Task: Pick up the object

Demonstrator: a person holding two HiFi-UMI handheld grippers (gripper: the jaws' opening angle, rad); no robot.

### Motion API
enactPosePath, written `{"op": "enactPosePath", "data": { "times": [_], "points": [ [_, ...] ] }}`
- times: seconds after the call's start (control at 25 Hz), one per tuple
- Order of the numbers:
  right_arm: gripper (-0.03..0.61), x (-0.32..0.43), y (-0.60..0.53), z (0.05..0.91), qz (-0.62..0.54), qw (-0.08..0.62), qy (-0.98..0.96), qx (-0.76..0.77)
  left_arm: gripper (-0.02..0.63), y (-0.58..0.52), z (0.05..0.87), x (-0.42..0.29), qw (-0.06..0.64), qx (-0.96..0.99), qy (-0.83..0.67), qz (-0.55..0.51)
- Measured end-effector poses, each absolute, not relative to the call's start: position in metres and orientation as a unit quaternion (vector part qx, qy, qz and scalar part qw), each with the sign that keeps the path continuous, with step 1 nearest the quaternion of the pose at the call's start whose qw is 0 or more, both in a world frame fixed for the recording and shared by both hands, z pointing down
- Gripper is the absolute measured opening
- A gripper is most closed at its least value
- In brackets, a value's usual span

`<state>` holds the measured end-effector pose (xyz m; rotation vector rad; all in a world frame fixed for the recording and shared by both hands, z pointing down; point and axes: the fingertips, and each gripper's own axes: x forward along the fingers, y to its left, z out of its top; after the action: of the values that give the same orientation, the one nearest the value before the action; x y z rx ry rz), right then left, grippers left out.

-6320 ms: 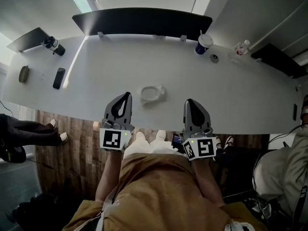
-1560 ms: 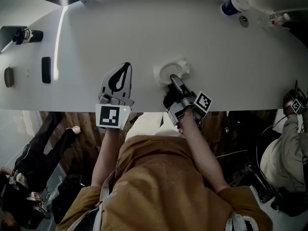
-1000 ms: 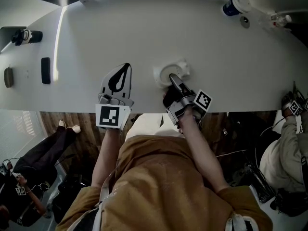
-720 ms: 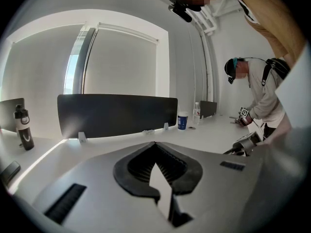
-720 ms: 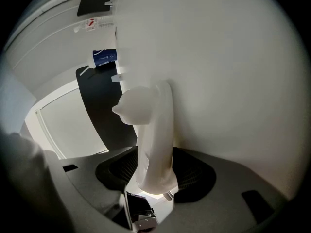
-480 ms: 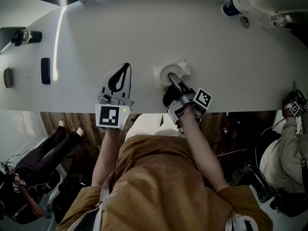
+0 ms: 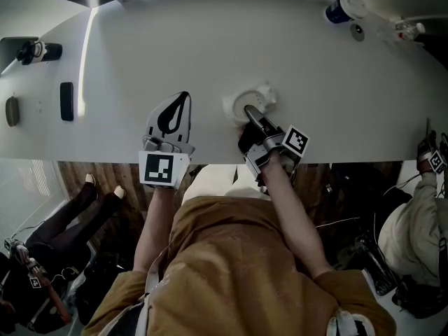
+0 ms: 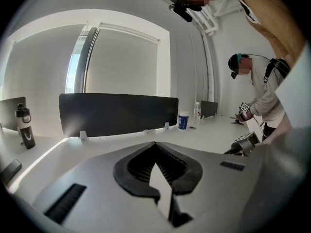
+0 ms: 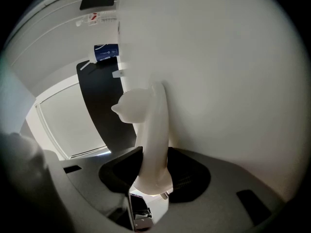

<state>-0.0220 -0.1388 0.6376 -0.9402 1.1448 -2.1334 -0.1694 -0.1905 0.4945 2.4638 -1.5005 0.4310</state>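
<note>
A white, round, dish-like object [image 7: 241, 103] lies near the front edge of the white table [image 7: 175, 40]. My right gripper [image 7: 250, 113] is turned on its side at the object's near rim. In the right gripper view, the object's rim [image 9: 151, 130] stands upright between the black pads, which touch it on both sides as the jaws are closing. My left gripper [image 7: 183, 96] rests at the table's front edge, left of the object. It is shut, tips together, with nothing in it [image 8: 155, 144].
A phone [image 7: 67, 101], a dark bottle [image 7: 38, 50] and a small dark item [image 7: 12, 111] lie at the far left. A blue cup [image 7: 341, 7] stands at the back right, before a black divider screen [image 8: 118, 114]. Another person [image 7: 420, 208] works at the right.
Since the earliest frame my right gripper has moved to the white object and rolled onto its side. Over the last second it barely shifts. The left gripper stays put.
</note>
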Motion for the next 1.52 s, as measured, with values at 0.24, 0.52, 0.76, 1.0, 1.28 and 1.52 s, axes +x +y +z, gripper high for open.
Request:
{"op": "enactPosePath", "data": {
  "times": [0.24,0.52,0.76,1.0,1.28,1.52],
  "points": [
    [0.167,-0.017,-0.152,0.632,-0.777,0.273,0.444,-0.352,0.006,-0.191,0.496,-0.175,0.114,0.837,-0.515,0.149],
    [0.167,-0.016,-0.154,0.624,-0.765,0.268,0.466,-0.354,0.006,-0.189,0.496,-0.173,0.114,0.837,-0.515,0.148],
    [0.167,-0.019,-0.155,0.614,-0.755,0.264,0.487,-0.350,0.006,-0.188,0.494,-0.173,0.114,0.837,-0.515,0.146],
    [0.167,-0.017,-0.160,0.603,-0.734,0.256,0.520,-0.354,0.006,-0.187,0.493,-0.173,0.114,0.837,-0.515,0.145],
    [0.167,-0.017,-0.163,0.585,-0.714,0.252,0.553,-0.347,0.006,-0.185,0.489,-0.168,0.111,0.840,-0.513,0.139],
    [0.167,-0.014,-0.172,0.566,-0.702,0.263,0.569,-0.338,0.006,-0.187,0.486,-0.163,0.109,0.841,-0.512,0.137]
  ]
}}
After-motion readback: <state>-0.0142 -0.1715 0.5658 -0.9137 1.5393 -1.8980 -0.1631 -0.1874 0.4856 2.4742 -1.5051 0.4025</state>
